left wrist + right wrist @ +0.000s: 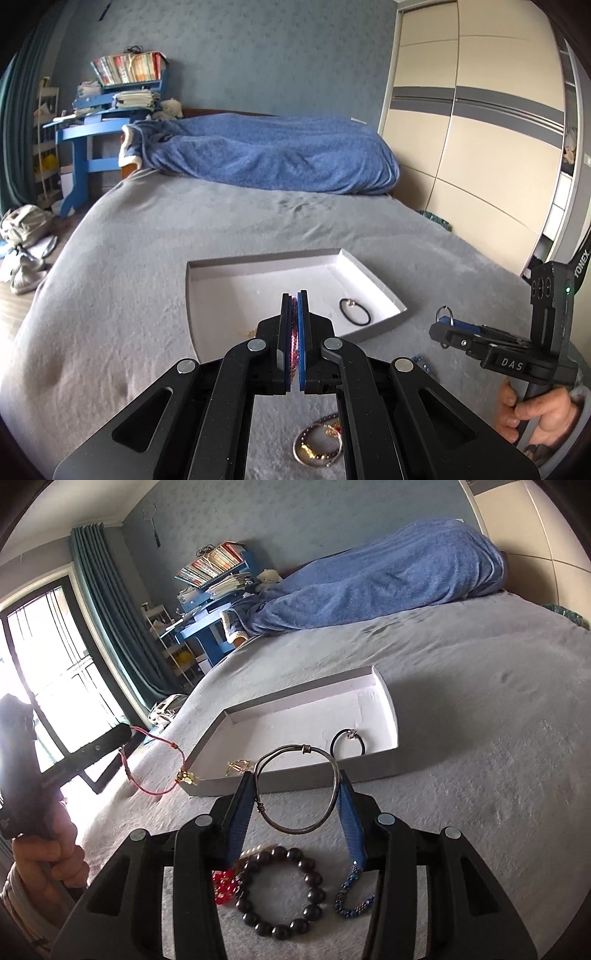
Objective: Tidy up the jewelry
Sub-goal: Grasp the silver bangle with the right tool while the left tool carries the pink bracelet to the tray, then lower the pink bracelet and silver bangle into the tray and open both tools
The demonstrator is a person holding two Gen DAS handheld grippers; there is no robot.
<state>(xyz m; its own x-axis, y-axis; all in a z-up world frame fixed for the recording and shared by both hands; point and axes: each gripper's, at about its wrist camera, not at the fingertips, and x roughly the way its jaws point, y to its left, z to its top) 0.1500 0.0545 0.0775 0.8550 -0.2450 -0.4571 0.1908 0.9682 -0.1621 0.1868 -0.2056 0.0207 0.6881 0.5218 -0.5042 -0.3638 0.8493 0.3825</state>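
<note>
A shallow white tray (207, 291) (388, 709) lies on the grey bed. A black cord bracelet (354, 312) (347, 742) and a small gold piece (238, 766) lie in it. My left gripper (294, 299) is shut on a red cord bracelet (294, 339) that hangs from it at the tray's left corner (147, 771). My right gripper (295, 779) is shut on a grey metal bangle (334, 771) near the tray's front edge; it also shows in the left wrist view (443, 321). A dark bead bracelet (280, 890), red beads (223, 884) and a blue bead chain (351, 897) lie under it.
More loose jewelry (321, 443) lies on the bed under the left gripper. A blue blanket (266, 155) is heaped at the bed's far end. A wardrobe (472, 129) stands right, a blue desk (96, 122) and a window (48, 686) left.
</note>
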